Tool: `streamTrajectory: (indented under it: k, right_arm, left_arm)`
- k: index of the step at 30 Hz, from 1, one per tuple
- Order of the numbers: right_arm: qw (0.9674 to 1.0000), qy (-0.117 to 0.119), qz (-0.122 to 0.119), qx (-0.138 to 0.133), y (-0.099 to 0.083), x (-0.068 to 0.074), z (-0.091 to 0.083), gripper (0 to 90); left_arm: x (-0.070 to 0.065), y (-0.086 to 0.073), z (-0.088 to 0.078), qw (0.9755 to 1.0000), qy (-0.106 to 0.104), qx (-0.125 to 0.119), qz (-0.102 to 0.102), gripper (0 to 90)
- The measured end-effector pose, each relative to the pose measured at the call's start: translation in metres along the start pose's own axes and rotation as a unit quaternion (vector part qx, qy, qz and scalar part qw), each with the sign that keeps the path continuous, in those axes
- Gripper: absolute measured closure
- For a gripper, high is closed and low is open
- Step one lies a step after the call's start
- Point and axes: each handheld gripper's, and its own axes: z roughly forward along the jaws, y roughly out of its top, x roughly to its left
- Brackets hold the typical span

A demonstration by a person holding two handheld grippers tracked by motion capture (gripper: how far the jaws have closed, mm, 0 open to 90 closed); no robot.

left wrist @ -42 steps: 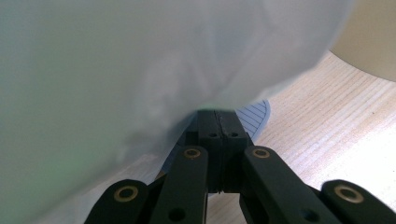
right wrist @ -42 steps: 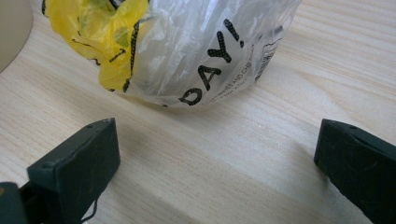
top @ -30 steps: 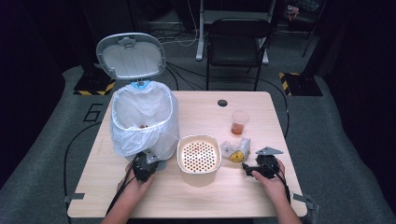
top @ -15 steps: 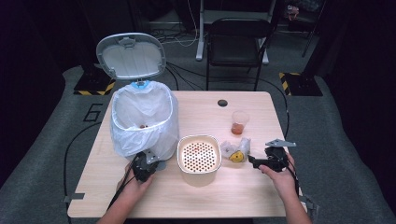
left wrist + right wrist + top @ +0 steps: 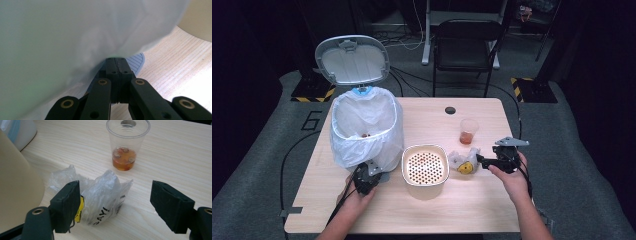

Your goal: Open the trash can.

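A pale wood-grain table [image 5: 422,210] stood on grey carpet. At nine o'clock, the left gripper [image 5: 117,65], jaws pressed together, met the bin's filmy white liner [image 5: 367,125]. At three o'clock, the right gripper [image 5: 115,205], jaws wide and just narrowing, straddled a crumpled clear plastic bag [image 5: 105,195].

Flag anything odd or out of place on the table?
Nothing spilled or tipped. One oddity: a crumpled plastic bag lies loose on the wood between the strainer bowl and the cup, by the open right gripper. The cup stands upright with a little orange liquid. The bin has its lid up.
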Motion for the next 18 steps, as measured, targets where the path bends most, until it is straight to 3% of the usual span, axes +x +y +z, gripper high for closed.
streamTrajectory:
  k: [7, 18]
  right_arm:
    - [0.9999, 0.004, 0.008, 0.004, 0.012, -0.003, 0.008, 27.8]
    - [0.9995, -0.008, -0.02, 0.024, 0.027, 0.006, 0.033, 18.0]
  left_arm:
    - [0.0, 0.0, 0.0, 1.0, -0.001, 0.001, 0.0, 89.8]
    - [0.001, -0.001, 0.0, 1.0, -0.004, -0.002, 0.0, 89.8]
